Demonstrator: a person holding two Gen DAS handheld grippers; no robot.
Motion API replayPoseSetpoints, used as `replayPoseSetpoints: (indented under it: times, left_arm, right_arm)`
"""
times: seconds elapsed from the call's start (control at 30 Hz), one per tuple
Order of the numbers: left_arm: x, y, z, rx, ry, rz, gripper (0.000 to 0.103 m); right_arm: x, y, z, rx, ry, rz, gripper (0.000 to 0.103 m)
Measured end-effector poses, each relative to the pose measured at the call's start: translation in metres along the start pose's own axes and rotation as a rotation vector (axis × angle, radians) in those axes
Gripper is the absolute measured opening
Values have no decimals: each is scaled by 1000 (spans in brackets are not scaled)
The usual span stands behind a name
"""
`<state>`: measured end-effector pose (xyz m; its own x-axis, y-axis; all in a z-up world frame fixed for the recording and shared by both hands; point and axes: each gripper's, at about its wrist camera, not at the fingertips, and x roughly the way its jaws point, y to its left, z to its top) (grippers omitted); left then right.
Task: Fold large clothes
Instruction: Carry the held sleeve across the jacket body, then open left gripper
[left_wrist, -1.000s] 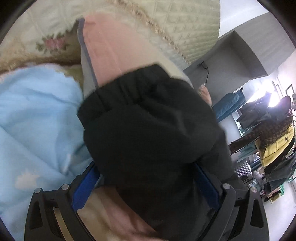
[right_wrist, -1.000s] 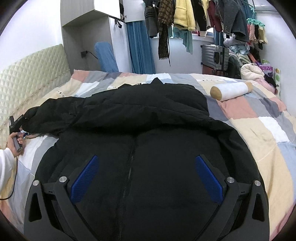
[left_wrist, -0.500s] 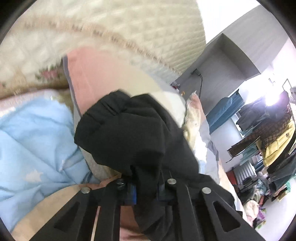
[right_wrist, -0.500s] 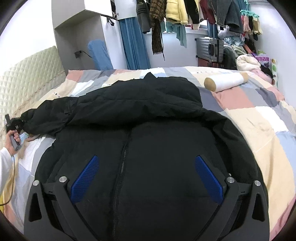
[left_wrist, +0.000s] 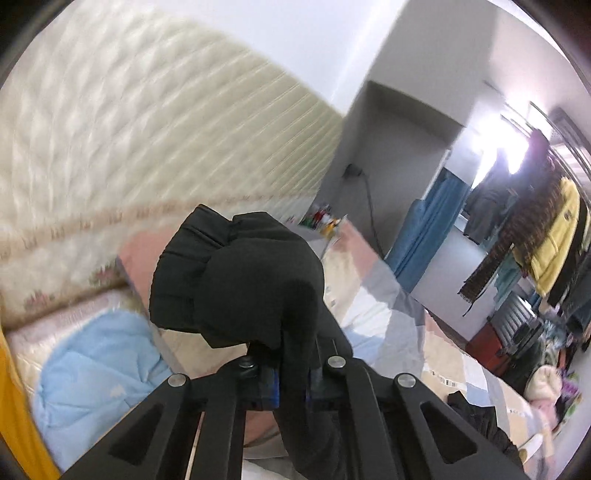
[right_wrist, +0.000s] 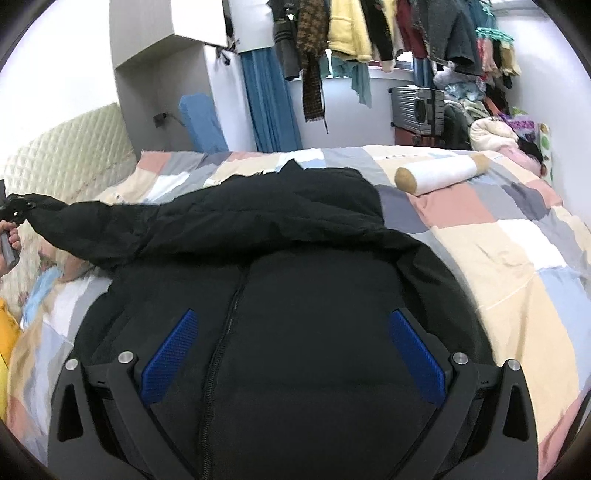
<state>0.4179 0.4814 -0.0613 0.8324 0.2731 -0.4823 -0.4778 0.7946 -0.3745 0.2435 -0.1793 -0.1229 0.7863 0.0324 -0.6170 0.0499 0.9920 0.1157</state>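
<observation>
Gripping the sleeve cuff (left_wrist: 236, 280) at frame centre, the left gripper (left_wrist: 291, 380) lifts the soft, bulky jacket (right_wrist: 295, 295); the right gripper (right_wrist: 291, 354) gapes.

jacket (right_wrist: 295, 295): spread on the bed (right_wrist: 517, 266) under my right gripper (right_wrist: 293, 354), one finger either side of its zipper
sleeve (right_wrist: 110, 229): stretched left off the bed to my left gripper (left_wrist: 291, 380), whose fingers (left_wrist: 267, 384) pinch the cuff (left_wrist: 236, 280)
headboard (left_wrist: 147, 147): behind the cuff
bolster (right_wrist: 439, 177): on the bed, right of and behind the jacket
hanging clothes (right_wrist: 388, 33): beyond the bed's far edge
</observation>
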Motion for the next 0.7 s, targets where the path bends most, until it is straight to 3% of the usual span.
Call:
replayPoseSetpoints:
  times: [0.2, 0.3, 0.43, 0.57, 0.7]
  left_arm:
    - [-47, -91, 8, 188, -29, 54, 8]
    - [-72, -138, 5, 286, -55, 46, 8]
    - [-109, -211, -12, 412, -103, -16, 8]
    - [-135, -270, -36, 434, -100, -166, 8]
    - [-150, -328, -64, 469, -81, -232, 8]
  right_arm:
    - [-16, -16, 9, 39, -61, 40, 103]
    - [-19, -22, 7, 47, -72, 46, 103]
    - [-31, -24, 6, 35, -88, 64, 103]
    - [-45, -23, 4, -5, -122, 70, 103]
    - [-50, -33, 2, -2, -144, 98, 103]
